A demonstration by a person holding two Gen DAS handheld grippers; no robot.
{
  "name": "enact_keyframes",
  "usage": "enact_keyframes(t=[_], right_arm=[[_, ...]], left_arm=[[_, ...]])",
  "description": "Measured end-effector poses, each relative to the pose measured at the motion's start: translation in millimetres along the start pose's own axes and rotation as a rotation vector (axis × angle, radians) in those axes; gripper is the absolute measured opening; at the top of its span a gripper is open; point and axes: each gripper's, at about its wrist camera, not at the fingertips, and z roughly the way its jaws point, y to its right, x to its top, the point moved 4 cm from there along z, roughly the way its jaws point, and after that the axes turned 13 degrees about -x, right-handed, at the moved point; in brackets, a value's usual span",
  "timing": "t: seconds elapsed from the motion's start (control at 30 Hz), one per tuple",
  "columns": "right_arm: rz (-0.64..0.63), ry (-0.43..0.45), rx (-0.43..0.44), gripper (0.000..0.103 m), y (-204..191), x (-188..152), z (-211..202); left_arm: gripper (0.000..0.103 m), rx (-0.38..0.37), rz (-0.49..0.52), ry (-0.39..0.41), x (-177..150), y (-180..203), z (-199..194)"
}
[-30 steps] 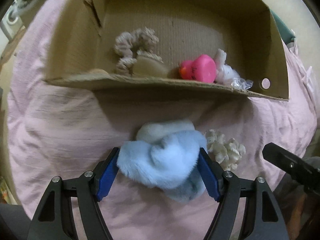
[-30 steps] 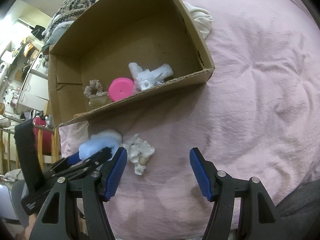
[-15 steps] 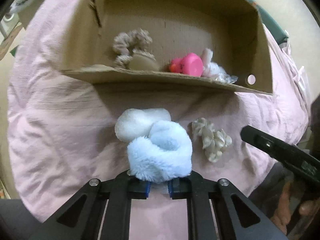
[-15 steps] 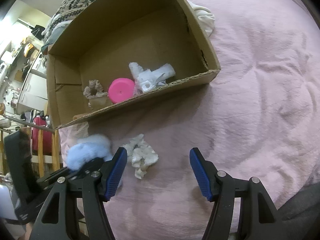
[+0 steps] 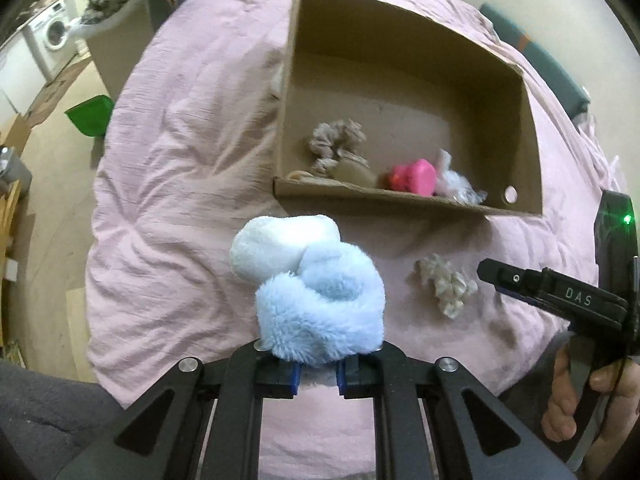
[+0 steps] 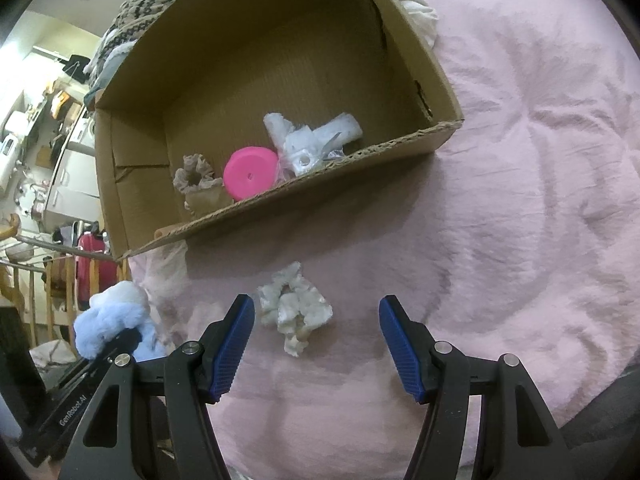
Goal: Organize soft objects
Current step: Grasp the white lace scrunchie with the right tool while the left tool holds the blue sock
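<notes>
While the left gripper clamps a fluffy blue-and-white sock roll between its nearly closed blue pads, the roll is held up above the pink bedspread, short of the cardboard box. To the roll's right, a cream scrunchie lies on the bedspread, just ahead of the right gripper, whose jaws stand wide apart and hold nothing. Inside the box, lined up along the near wall, sit a beige scrunchie, a pink toy and a white bundle in clear wrap. From the left wrist view, the right gripper enters at the right edge, gripped by a bare hand.
</notes>
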Motion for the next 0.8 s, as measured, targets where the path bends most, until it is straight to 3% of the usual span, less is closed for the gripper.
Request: enact_keyframes(t=[0.33,0.47,0.6,0.63,0.73,0.8], right_arm=[[-0.118,-0.043,-0.051,0.069,-27,1,28],[-0.242,0.004,-0.173,0.069,-41,-5,31],[-0.318,0.019,-0.217,0.069,-53,-10,38],[-0.335,0.025,-0.225,0.064,-56,-10,40],[-0.369,0.029,-0.225,0.034,-63,-13,41],[-0.393,0.032,-0.219,0.029,-68,-17,41]], left_arm=[[0.012,0.023,0.027,-0.009,-1,9,12],[0.012,0.033,0.031,-0.018,-1,9,18],[0.012,0.047,0.032,-0.02,-1,9,22],[0.012,0.052,0.033,-0.018,0,8,22],[0.012,0.064,0.032,-0.011,-1,5,23],[0.012,0.076,0.029,-0.008,-1,2,23]])
